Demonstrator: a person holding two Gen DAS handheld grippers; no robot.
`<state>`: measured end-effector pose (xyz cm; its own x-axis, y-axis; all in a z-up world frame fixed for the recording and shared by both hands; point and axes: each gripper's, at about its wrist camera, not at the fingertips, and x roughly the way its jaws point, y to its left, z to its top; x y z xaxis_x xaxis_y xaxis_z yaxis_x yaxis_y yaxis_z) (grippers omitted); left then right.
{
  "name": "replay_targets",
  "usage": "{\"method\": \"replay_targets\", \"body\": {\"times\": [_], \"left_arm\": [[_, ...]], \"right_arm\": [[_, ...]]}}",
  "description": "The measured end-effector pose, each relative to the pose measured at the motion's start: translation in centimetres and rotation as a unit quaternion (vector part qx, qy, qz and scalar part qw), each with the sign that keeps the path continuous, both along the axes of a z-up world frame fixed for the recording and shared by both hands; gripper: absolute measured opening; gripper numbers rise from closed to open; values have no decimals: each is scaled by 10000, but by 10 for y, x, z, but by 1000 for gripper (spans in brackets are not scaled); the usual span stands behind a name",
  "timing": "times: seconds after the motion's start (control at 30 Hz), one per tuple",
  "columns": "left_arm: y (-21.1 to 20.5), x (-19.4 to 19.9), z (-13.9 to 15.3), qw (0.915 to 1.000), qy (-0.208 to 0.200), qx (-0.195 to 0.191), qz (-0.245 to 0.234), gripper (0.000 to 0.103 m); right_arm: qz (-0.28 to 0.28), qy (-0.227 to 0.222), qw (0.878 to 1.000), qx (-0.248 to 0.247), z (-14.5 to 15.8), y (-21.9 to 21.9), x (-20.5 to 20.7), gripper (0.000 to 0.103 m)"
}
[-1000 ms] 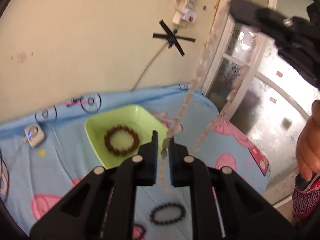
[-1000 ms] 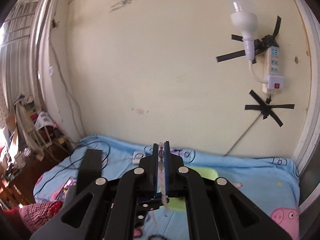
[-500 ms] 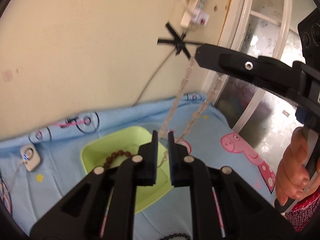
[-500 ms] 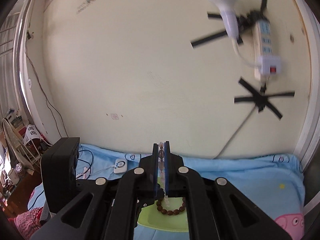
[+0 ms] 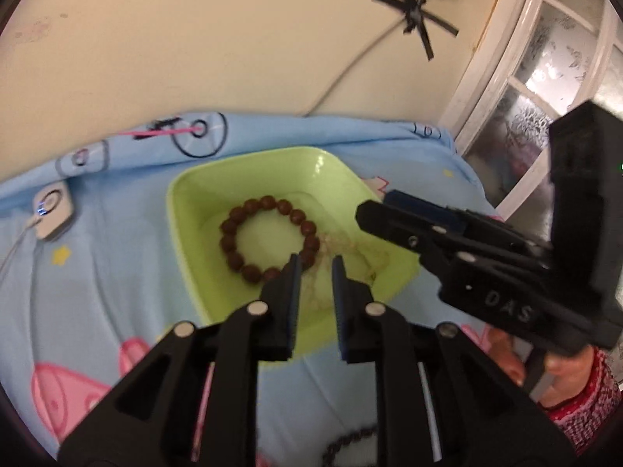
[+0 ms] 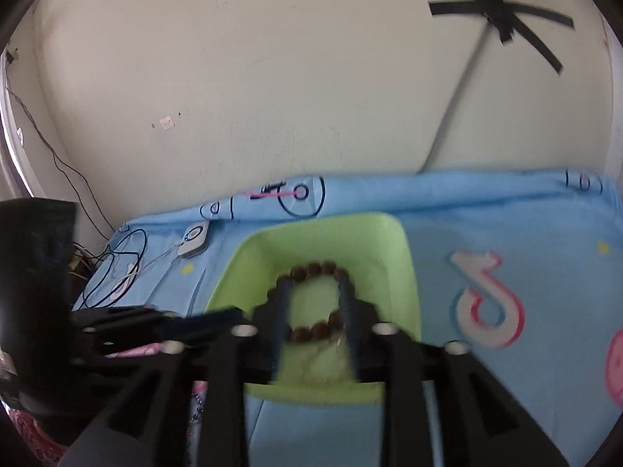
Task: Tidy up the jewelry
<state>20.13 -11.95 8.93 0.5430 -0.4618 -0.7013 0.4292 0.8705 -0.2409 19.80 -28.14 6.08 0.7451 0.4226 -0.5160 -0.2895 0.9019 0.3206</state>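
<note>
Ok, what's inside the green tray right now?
The green tray holds a brown bead bracelet and a pale beaded strand beside it. The near part is hidden behind the jaws.

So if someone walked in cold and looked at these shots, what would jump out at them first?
Probably the lime green dish in the middle of the blue cartoon-print cloth, with a brown bead bracelet lying in it beside a pale necklace. Next, the left gripper and right gripper over the dish, jaws opening with nothing clamped.

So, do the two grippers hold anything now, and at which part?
Nothing is held. Both the left gripper and right gripper are opening; the pale necklace lies in the green tray.
</note>
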Motion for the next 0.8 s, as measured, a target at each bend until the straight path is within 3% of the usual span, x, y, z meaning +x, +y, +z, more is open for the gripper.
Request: {"method": "replay_targets", "body": {"times": [0.1,0.23,0.47,0.63,0.7,0.8], "left_arm": [[19,-36,3,9991,-383,42,155,31],[49,-73,-5,9979,-562,70,307,31],[98,-98,-30,9974,-312,130,634,31],[131,-104,-47,9956,-81,-7,932,31],[151,-106,-47,9936,-40,-192,1109,31],[180,-101,-46,9889,109,-532,1382,31]], "right_arm": [[-55,-189,9991,366,-2,0,-30,25],[-55,-231,9973,690,-17,2,-60,25],[77,291,9945,1003,-56,20,-87,25],[90,444,9936,1031,-61,30,-91,23],[163,447,9953,846,-56,37,-94,21],[356,457,9969,537,-52,48,-95,7]]}}
